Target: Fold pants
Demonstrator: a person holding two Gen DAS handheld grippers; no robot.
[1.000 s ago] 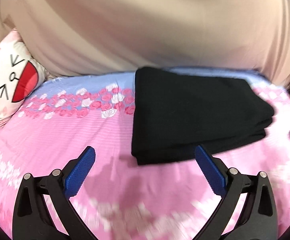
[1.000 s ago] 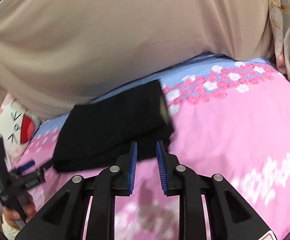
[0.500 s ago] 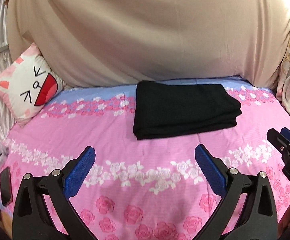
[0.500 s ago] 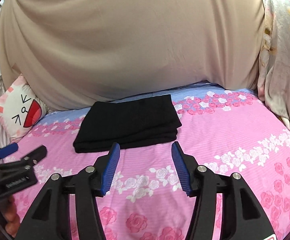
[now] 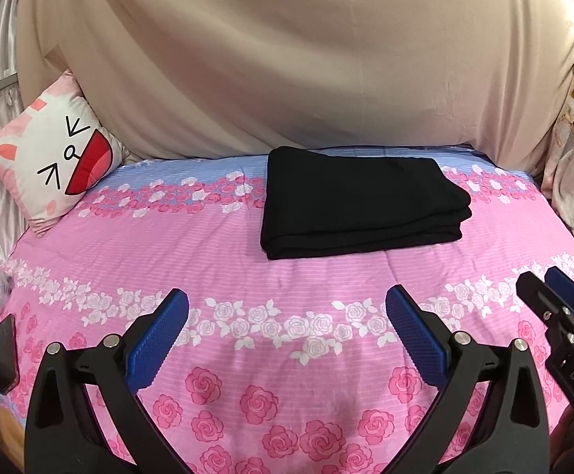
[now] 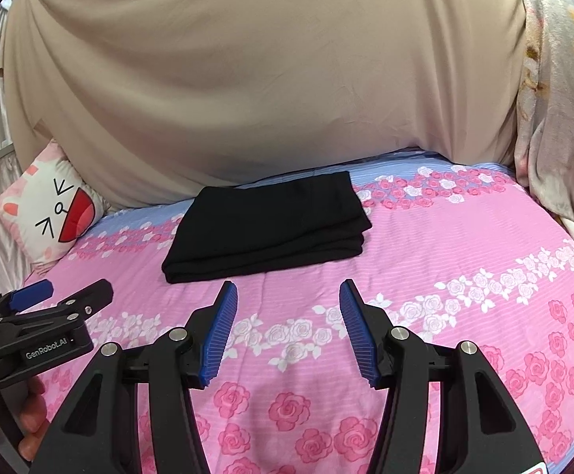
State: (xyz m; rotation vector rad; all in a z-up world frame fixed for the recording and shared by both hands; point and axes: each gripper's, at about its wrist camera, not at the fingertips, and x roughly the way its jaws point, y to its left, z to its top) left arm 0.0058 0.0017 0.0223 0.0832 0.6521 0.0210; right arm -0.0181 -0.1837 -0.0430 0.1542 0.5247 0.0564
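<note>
With the pants (image 5: pixel 360 201) folded flat at the far middle of the bed (image 5: pixel 136 245) and both my left gripper (image 5: pixel 287 341) and right gripper (image 6: pixel 287 333) spread and empty, any careless reach could rumple the stack (only the left view shows a phone (image 5: pixel 6 353)).
</note>
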